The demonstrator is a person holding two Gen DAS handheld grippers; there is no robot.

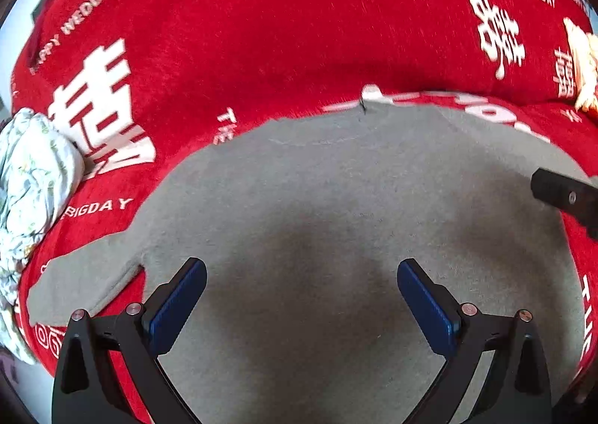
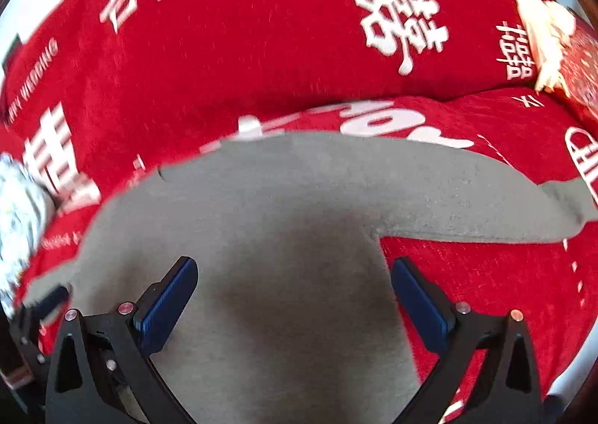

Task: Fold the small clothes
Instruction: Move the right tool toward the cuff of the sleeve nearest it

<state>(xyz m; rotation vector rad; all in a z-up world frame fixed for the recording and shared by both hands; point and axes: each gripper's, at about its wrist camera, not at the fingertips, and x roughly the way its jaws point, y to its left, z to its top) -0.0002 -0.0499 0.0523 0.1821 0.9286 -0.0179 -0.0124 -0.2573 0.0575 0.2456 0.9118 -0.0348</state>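
Observation:
A small grey top lies flat on a red blanket, its short sleeve sticking out at the lower left. My left gripper hovers open over the top's lower half, nothing between its blue pads. In the right wrist view the same grey top spreads under my right gripper, which is also open and empty. The other sleeve reaches right. The right gripper's black tip shows at the right edge of the left wrist view, and the left gripper's tip at the lower left of the right wrist view.
The red blanket with white lettering covers the whole surface and rises in a fold behind the top. A crumpled pale floral garment lies at the left. A cream and red fringed item sits at the far right.

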